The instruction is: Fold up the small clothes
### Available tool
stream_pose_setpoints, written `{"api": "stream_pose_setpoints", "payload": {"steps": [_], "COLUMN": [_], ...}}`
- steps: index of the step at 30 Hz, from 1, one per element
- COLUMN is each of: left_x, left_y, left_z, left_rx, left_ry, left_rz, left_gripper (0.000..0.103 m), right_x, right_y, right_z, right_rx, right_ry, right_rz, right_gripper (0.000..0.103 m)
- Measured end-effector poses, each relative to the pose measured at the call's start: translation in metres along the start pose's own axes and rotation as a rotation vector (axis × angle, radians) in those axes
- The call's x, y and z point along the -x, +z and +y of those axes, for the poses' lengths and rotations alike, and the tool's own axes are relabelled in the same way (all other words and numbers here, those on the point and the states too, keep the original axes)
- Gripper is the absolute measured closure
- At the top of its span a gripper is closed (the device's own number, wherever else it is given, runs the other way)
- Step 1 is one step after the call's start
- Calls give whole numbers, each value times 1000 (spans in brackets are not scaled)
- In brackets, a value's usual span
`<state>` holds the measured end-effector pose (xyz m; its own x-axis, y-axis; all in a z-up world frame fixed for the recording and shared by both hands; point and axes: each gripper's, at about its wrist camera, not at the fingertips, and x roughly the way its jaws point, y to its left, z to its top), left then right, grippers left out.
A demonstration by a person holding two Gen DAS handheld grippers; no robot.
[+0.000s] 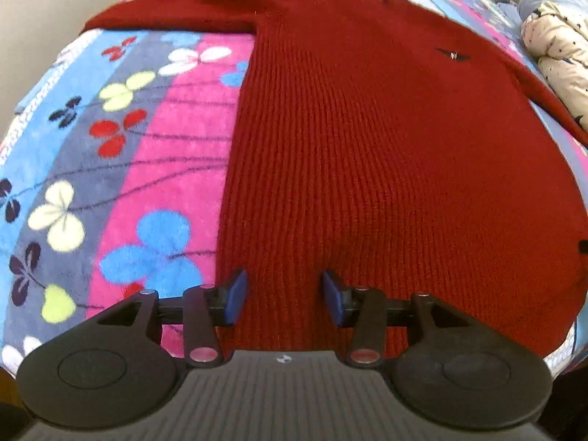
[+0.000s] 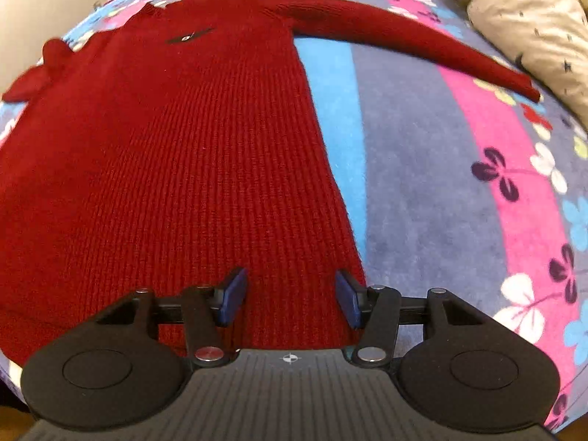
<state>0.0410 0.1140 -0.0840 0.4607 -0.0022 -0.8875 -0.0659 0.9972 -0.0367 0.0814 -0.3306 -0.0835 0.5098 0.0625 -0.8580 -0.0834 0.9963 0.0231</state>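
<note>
A dark red knitted sweater [image 1: 367, 147] lies flat on a flowered blanket, front up, with a small dark logo on the chest. Its left sleeve stretches out to the upper left in the left wrist view. In the right wrist view the sweater [image 2: 183, 165] fills the left half and its other sleeve [image 2: 404, 40] runs out to the right. My left gripper [image 1: 284, 294] hovers over the hem near the sweater's left edge, jaws apart, pads clear of the knit. My right gripper [image 2: 290, 294] stands over the hem at the sweater's right edge, jaws apart with nothing pinched.
The flowered blanket [image 1: 128, 147] in pink, blue and grey stripes covers the bed, also the blanket [image 2: 459, 183] right of the sweater. A cream quilted garment with small stars [image 1: 555, 47] is bunched at the far right, the same garment [image 2: 525, 18] in the right wrist view.
</note>
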Motion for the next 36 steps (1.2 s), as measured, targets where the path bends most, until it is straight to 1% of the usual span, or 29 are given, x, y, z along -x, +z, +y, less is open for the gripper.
{"api": "stream_pose_setpoints", "payload": {"steps": [3, 6, 13, 15, 18, 22, 29, 32, 36], "left_x": [10, 14, 19, 20, 21, 27, 51, 55, 56], "left_y": [0, 1, 7, 9, 10, 14, 22, 25, 26], "left_z": [0, 0, -1, -3, -5, -4, 7, 13, 7], "left_rx": [3, 9, 16, 11, -2, 17, 101, 138, 122], "left_ry": [-9, -13, 11, 19, 47, 92, 201, 209, 205], "left_rz": [-44, -55, -106, -121, -149, -206, -377, -397, -407], "left_gripper": [52, 52, 52, 52, 49, 41, 38, 38, 38], "right_x": [7, 15, 34, 33, 35, 40, 52, 53, 45], "right_y": [5, 6, 9, 9, 11, 15, 35, 42, 47], "right_z": [0, -6, -11, -12, -7, -6, 2, 12, 25], "right_rx": [-27, -54, -126, -126, -104, -129, -236, -244, -240], "right_ry": [10, 15, 21, 24, 7, 12, 75, 107, 124], "right_rz": [-40, -95, -198, -208, -233, -270, -331, -343, -333], "right_gripper": [47, 47, 47, 47, 47, 47, 47, 47, 47]}}
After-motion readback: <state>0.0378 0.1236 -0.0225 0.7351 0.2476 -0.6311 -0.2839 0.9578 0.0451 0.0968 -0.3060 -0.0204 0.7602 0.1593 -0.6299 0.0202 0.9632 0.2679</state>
